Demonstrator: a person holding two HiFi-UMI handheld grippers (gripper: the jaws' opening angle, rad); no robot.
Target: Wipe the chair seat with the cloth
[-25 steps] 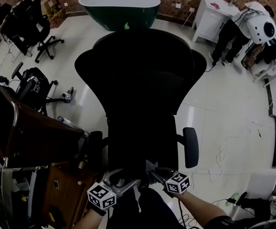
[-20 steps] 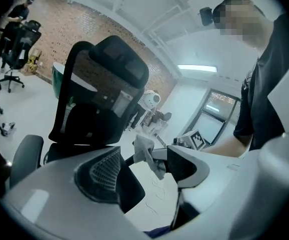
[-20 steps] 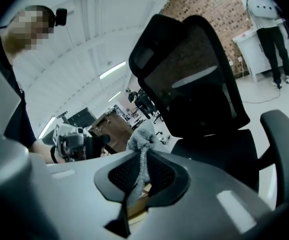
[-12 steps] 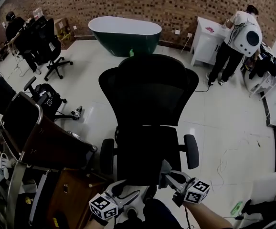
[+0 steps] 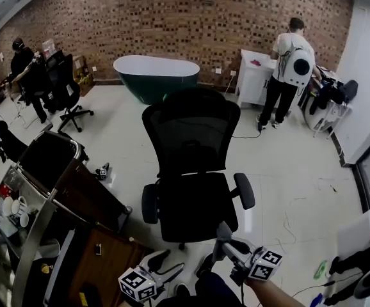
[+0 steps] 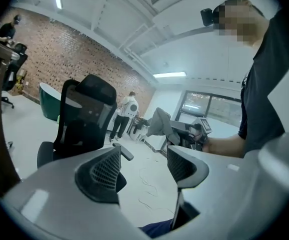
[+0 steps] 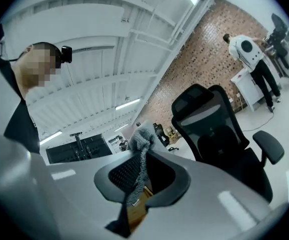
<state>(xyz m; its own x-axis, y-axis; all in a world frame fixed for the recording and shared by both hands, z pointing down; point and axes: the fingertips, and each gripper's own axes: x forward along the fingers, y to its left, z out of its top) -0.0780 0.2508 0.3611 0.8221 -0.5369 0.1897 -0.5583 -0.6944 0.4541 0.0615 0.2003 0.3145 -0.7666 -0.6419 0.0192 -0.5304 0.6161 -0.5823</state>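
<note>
Pinching a grey cloth (image 7: 140, 149) between closed jaws, the right claw (image 5: 226, 240) hangs on the near side of the black office chair (image 5: 191, 133), with the fabric bunched above its tips and a strip trailing down between the pads. The left claw (image 5: 166, 265) sits beside it to the left, jaws well apart and nothing between them (only floor and the chair show through the gap). The chair seat (image 5: 194, 206) lies just beyond both, and the cloth is held off it, not touching. Nothing on the dark seat tells whether it has been wiped. Judging by the lifted cloth, no stroke is under way, and any wiping left needs the right claw lowered onto the cushion.
</note>
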